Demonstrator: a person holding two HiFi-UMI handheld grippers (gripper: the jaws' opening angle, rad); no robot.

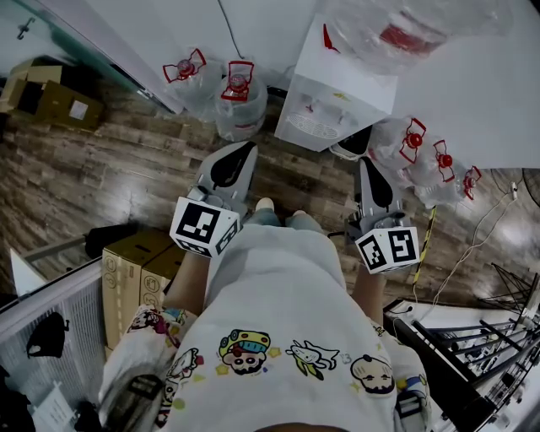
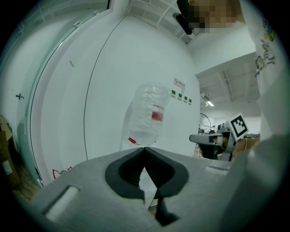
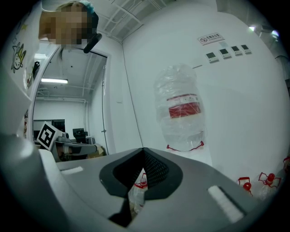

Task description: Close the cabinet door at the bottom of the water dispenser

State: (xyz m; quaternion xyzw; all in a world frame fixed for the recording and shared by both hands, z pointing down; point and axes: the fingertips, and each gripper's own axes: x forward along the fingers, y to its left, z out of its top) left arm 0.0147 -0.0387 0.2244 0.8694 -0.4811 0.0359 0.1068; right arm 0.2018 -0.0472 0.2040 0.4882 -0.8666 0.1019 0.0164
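Head view shows the water dispenser against the white wall, just ahead of both tools; its bottom cabinet door is hard to make out. The left tool and right tool are each fully closed, gripping nothing.

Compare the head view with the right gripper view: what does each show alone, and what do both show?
Head view only: the wooden floor, loose cables and a black metal rack. Right gripper view only: the ceiling and a wall sign with small panels beside it. Both: the big water bottle on the dispenser, spare bottles with red handles, the person's cartoon shirt, the left gripper and the right gripper, both shut.
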